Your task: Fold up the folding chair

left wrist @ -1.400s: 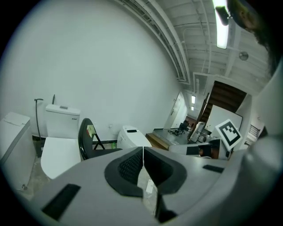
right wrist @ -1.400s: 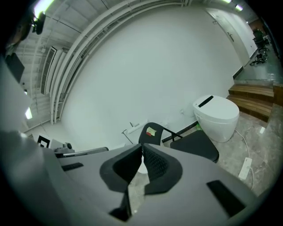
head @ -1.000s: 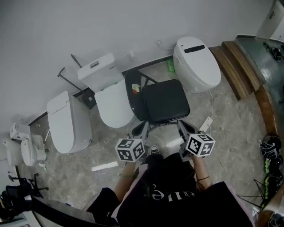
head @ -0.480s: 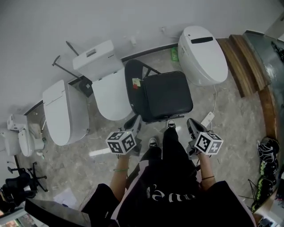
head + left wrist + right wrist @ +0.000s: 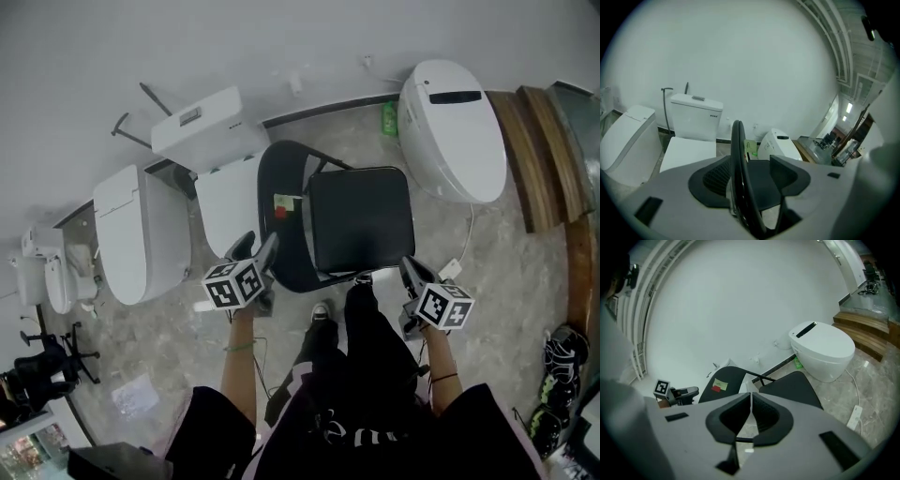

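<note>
The folding chair stands unfolded between the toilets, with its black seat [image 5: 361, 220] and its rounded black backrest [image 5: 281, 211] to the seat's left. My left gripper [image 5: 265, 251] is at the backrest's near edge. Its jaws have just been opening and stand open, and the backrest's thin rim [image 5: 738, 154] runs between them without the pads pressing on it. In its own view the left gripper [image 5: 750, 171] looks along that rim. My right gripper [image 5: 406, 267] is shut and empty by the seat's near right corner. The right gripper [image 5: 751, 401] points at the seat [image 5: 792, 387] and backrest [image 5: 724, 379].
A white toilet with a tank [image 5: 220, 164] stands just left of the chair, another toilet [image 5: 141, 234] further left, and a smart toilet [image 5: 455, 127] to the right. Wooden steps [image 5: 544, 159] lie far right. A power strip [image 5: 450, 270] lies near my right gripper. My shoe [image 5: 321, 311] is under the seat's front.
The left gripper has swung left from the seat's front to the backrest's edge and its jaws have opened. The right gripper has shifted right, still shut.
</note>
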Demonstrator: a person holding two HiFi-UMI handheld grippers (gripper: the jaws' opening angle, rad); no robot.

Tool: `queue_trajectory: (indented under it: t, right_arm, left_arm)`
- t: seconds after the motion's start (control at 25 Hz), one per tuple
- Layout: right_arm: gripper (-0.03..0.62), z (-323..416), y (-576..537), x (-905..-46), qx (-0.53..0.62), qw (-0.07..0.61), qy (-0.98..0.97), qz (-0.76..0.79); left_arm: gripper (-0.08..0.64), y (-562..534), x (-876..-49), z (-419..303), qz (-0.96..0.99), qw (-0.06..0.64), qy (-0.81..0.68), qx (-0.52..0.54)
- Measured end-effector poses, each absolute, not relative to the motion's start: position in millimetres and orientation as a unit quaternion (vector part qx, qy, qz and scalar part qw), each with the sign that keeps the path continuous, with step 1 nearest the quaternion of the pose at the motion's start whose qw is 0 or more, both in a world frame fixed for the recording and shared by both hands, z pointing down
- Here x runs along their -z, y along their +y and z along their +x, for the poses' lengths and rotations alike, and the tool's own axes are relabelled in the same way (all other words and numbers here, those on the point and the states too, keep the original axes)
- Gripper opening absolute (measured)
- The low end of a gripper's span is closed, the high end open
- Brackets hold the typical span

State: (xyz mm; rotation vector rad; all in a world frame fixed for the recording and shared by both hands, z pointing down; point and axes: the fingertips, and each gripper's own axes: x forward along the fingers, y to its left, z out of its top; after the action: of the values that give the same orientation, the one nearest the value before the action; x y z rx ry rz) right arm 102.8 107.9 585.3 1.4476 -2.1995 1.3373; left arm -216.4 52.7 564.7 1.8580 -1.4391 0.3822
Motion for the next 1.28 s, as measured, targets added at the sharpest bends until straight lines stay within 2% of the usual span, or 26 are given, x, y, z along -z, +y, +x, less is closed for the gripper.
queue_trajectory:
  t: [0.2, 0.4, 0.48, 0.68, 0.84, 0.96, 1.12, 1.28]
  right_arm:
    - [0.025, 115, 62, -633, -0.455, 0.125, -0.758, 0.450]
    - [0.025, 120, 25, -674, -0.486, 0.120, -0.755, 0.423]
    - [0.025, 122, 18, -691, -0.486, 0.127, -0.756, 0.419]
    - [0.025, 137, 15, -740, -0.473, 0.174, -0.759, 0.412]
    - [0.027, 156, 15, -781, -0.491, 0.186, -0.746, 0.409]
    - [0.094, 171, 11, -809, -0.494, 0.204, -0.744, 0.400]
    - [0.138, 190, -11, -835, -0.492, 0.201, -0.736, 0.419]
    - [0.233, 211, -39, -864, -0.466, 0.218, -0.725, 0.458]
  left_arm:
    - [0.250, 15, -601, -220, 0.710, 0.390, -0.559, -0.177]
    - [0.245, -7, -630, -215, 0.707, 0.412, -0.540, -0.198]
    - [0.150, -11, -636, -212, 0.707, 0.422, -0.528, -0.208]
    - [0.124, -31, -638, -209, 0.700, 0.434, -0.532, -0.196]
    - [0.121, -49, -641, -211, 0.704, 0.426, -0.535, -0.191]
    - [0.121, -66, -644, -207, 0.707, 0.419, -0.532, -0.204]
    - [0.121, -98, -648, -192, 0.719, 0.414, -0.511, -0.222]
    - [0.121, -135, -646, -174, 0.734, 0.390, -0.497, -0.248]
